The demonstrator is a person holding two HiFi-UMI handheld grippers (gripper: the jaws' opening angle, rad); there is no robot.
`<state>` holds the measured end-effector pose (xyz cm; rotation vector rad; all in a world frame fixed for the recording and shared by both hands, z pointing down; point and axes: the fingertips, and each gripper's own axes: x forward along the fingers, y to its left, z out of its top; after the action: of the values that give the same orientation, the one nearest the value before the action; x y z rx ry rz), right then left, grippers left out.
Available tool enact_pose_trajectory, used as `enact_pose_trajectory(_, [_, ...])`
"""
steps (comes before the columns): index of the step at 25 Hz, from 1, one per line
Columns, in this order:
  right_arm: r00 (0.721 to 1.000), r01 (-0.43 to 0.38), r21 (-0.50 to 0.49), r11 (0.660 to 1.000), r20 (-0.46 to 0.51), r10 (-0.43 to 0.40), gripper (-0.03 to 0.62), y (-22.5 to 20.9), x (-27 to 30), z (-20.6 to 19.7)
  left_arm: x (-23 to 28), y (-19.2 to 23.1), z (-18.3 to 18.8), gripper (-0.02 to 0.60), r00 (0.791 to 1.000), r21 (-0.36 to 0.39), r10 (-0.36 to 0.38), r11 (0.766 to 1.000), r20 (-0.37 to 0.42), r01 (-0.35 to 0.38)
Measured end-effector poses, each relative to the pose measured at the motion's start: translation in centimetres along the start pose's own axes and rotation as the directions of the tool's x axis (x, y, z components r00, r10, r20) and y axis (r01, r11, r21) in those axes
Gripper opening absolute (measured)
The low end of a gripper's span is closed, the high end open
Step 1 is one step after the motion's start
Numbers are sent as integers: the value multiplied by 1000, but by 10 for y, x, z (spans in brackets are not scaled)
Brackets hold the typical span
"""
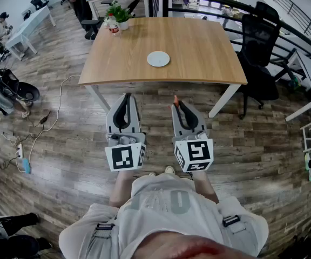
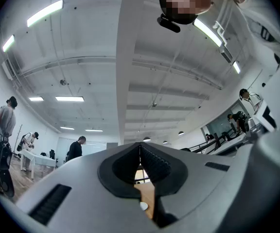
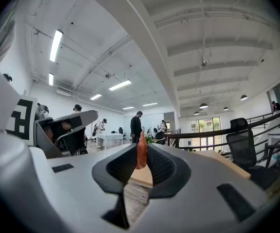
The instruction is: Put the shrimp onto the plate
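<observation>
My right gripper [image 1: 176, 104] is shut on an orange shrimp [image 3: 141, 151], whose tip [image 1: 175, 98] pokes out beyond the jaw tips. It hangs over the floor just short of the table's near edge. My left gripper [image 1: 126, 101] is shut with nothing between its jaws, level with the right one; its own view shows the jaw tips [image 2: 140, 149] pressed together. A small white plate [image 1: 158, 59] lies near the middle of the wooden table [image 1: 198, 42], well ahead of both grippers, and appears as a small white spot [image 2: 143, 206] below the left jaws.
A potted plant [image 1: 119, 14] and a red can [image 1: 113, 28] stand at the table's far left corner. A black office chair [image 1: 258, 53] stands at the table's right side. Cables and a power strip [image 1: 20, 144] lie on the wooden floor at left. People stand in the background.
</observation>
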<state>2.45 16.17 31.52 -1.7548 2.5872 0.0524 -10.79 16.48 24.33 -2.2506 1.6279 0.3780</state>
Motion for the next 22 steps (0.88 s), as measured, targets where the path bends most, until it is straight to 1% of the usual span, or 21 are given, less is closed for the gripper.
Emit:
enact_pose_trajectory(7, [999,47,22,999,-25,-46,69,-19,-1,-6,5,-7,-1,11,1000,4,-14,1000,-8,14])
enact_pose_trajectory(10, [999,40,27,999,-18,-39,69,-23,0,-5,7,-7,-3,10,1000,0,-7,1000,-12,7])
enact_pose_trajectory(14, [999,45,73,996,0,-45,69,-34,3,-6,11,-8,-7,11,1000,7,5,1000,-20,-5])
enact_pose_trajectory(16, [999,48,81,996,-1,-48,69,-41,3,-8,13,-11,-11,11,1000,9,10,1000,-27,-10])
enact_pose_trajectory(19, [999,45,77,996,-12,-44,69,-51,0,-15,13,-16,-20,10,999,-2,25,1000,-40,-25])
enact_pose_trajectory(22, [1000,24,92,995,-10,-23,70,-62,-1,-24,11,-22,-24,11,998,-22,52,998,-32,-52])
